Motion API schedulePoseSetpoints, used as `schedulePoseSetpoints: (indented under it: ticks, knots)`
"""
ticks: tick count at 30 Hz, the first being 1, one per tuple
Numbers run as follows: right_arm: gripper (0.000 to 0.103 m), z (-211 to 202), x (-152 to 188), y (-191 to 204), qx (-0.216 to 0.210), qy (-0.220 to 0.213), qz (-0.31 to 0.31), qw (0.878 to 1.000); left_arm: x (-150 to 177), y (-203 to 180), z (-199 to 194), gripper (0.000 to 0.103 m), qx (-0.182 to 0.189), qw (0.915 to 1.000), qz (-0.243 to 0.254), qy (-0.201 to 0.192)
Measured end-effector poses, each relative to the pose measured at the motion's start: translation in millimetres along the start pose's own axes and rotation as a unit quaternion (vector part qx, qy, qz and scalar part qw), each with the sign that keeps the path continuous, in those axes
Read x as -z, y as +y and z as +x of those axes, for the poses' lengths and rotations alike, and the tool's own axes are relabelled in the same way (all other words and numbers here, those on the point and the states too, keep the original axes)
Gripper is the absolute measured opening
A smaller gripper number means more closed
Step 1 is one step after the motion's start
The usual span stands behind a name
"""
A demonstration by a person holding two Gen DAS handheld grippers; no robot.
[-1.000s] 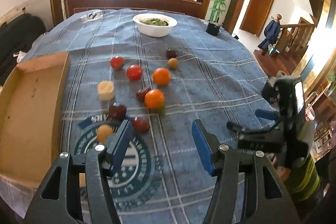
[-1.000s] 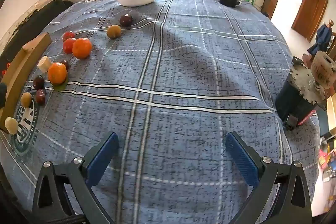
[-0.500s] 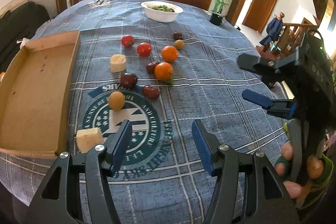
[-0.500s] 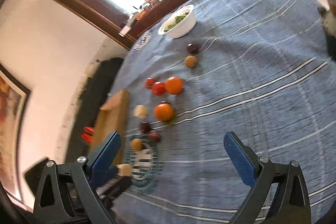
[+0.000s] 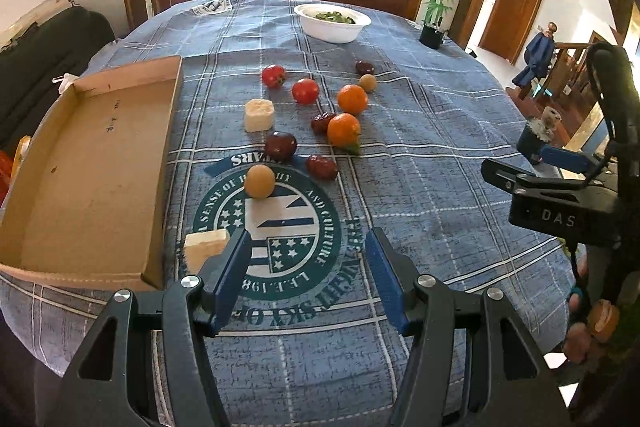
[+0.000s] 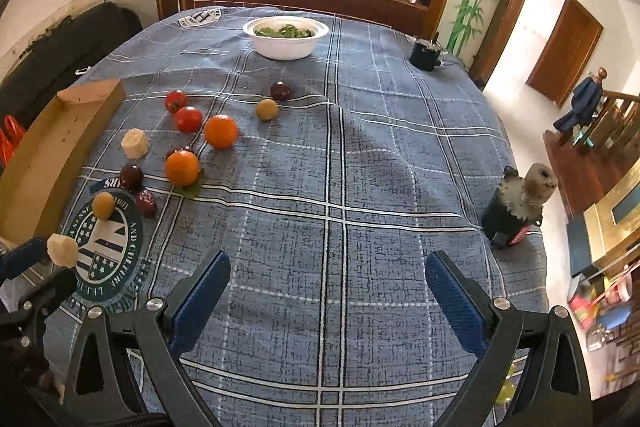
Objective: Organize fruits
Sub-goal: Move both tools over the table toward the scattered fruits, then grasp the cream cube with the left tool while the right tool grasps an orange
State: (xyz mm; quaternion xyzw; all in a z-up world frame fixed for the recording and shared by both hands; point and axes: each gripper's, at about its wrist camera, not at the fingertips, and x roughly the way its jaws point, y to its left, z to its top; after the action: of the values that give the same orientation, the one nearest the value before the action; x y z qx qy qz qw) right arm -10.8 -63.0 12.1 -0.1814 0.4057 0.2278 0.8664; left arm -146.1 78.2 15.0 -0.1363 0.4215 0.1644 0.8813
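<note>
A cardboard tray (image 5: 96,163) sits bare beside scattered fruit on the counter (image 5: 420,147): two oranges (image 5: 344,129), two tomatoes (image 5: 305,91). A white bowl (image 6: 285,37) holds greens. Both grippers' jaws gape, holding nothing.

Tablecloth (image 5: 440,131): blue-grey, white plaid lines, teal-and-white round emblem (image 5: 276,223). Tray (image 5: 92,167): plain brown cardboard. Two oranges (image 5: 343,129): bright orange. Two tomatoes (image 5: 305,91): red. Bowl (image 5: 332,23): white, green contents. Gripper pads (image 5: 234,275): blue on black frames.
</note>
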Motion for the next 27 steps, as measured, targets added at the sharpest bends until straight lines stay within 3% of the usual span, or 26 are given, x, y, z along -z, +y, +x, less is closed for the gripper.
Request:
schedulePoseSetpoints:
  ticks: [4, 19, 27]
  knots:
    - [0.099, -1.5, 3.4, 5.7, 0.030, 0.004, -0.017, 0.999, 4.0, 1.6, 0.7, 0.058, -0.005, 1.0000, 0.001, 0.003]
    - [0.099, 8.8, 11.1, 7.8, 0.023, 0.020, -0.014, 0.999, 8.1, 6.6, 2.3, 0.058, -0.008, 0.9998, -0.004, 0.015]
    - [0.099, 6.2, 14.7, 3.0, -0.020, 0.004, 0.010, 1.000, 10.4, 18.8, -1.1, 0.058, -0.004, 0.9998, -0.007, 0.020]
